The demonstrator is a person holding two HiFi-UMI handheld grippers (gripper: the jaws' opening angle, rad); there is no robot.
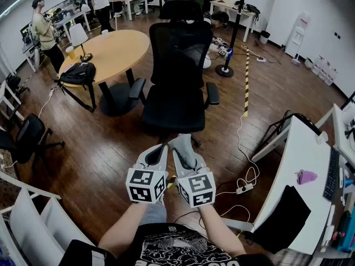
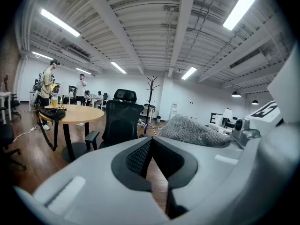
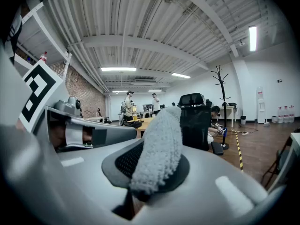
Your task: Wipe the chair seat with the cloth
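Note:
A black mesh office chair (image 1: 176, 71) stands on the wooden floor straight ahead, its seat (image 1: 175, 107) facing me with nothing lying on it. My right gripper (image 1: 183, 158) is shut on a grey fluffy cloth (image 1: 182, 143), which sticks out forward past the jaws (image 3: 161, 135). My left gripper (image 1: 160, 149) is shut with nothing in it, and its pads meet along a line in the left gripper view. Both grippers are held side by side, short of the seat's front edge. From the left gripper view the cloth (image 2: 192, 130) shows at the right and the chair (image 2: 119, 121) ahead.
A round wooden table (image 1: 113, 51) with a black bag (image 1: 79, 72) stands behind the chair at left. A coat stand (image 1: 234, 32) and striped floor tape (image 1: 247, 76) are at the back right. A white desk (image 1: 299, 165) and cables (image 1: 244, 187) are at right. People stand far back.

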